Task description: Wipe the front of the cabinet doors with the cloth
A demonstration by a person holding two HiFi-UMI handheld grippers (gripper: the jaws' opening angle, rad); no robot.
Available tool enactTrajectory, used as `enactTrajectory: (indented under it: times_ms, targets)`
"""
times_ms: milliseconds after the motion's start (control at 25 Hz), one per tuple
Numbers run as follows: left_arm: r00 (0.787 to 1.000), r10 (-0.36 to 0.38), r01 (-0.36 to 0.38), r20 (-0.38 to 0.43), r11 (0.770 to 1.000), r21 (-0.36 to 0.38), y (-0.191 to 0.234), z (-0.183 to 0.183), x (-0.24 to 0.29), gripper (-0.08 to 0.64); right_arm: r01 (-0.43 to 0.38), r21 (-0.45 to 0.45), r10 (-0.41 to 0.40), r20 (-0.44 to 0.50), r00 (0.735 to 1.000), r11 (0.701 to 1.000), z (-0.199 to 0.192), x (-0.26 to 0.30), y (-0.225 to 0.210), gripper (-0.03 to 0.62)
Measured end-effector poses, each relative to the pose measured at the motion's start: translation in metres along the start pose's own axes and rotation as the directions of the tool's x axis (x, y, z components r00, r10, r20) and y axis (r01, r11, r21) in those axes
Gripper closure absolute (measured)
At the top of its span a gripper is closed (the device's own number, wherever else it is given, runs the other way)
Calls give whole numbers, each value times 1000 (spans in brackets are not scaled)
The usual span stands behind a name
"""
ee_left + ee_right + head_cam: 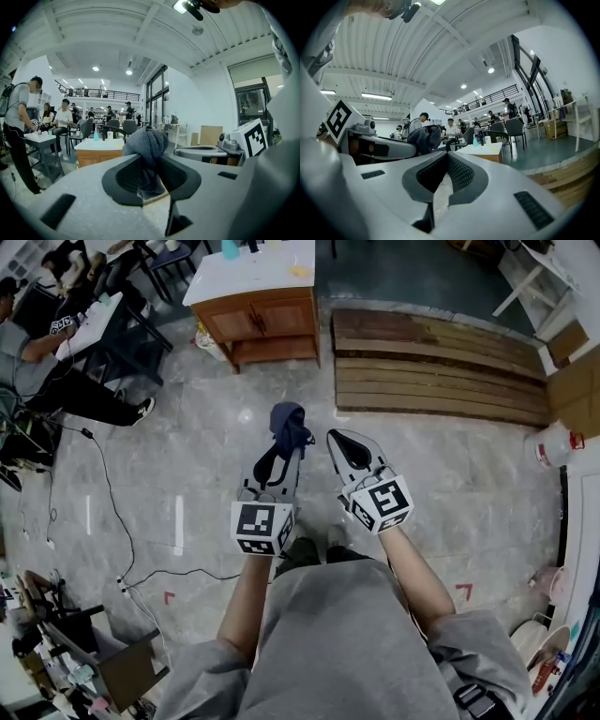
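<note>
A small wooden cabinet (258, 322) with two doors and a white top stands on the floor well ahead of me, also visible in the left gripper view as the cabinet (96, 155) and in the right gripper view as the cabinet (492, 153). My left gripper (281, 448) is shut on a dark blue cloth (288, 427), which bunches out past its tips; the cloth (147, 146) fills the jaws. My right gripper (353, 448) is shut with nothing in it, held beside the left one. Both are far short of the cabinet.
A low wooden slat platform (439, 364) lies at the right of the cabinet. People sit at a table (89, 320) at the left. Cables (112, 512) trail over the grey floor at the left. A white bucket (553, 444) and clutter sit at the right wall.
</note>
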State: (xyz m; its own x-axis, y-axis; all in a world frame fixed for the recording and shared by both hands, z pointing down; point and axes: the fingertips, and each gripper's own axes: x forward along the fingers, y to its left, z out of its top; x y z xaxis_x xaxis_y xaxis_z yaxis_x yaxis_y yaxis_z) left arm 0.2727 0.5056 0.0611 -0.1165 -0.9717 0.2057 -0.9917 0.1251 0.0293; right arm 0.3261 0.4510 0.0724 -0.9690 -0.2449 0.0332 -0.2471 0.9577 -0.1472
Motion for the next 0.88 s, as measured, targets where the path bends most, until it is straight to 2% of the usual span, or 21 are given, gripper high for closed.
enactTrajectory:
  times_ms: [320, 880]
  targets:
    - [1000, 14, -14, 3, 999, -41, 36, -4, 35, 465, 16, 5, -15, -5, 1000, 1000, -7, 38, -26, 581]
    - [998, -63, 62, -9, 996, -64, 136, 4, 103, 465, 81, -8, -81, -24, 996, 997, 3, 152, -50, 581]
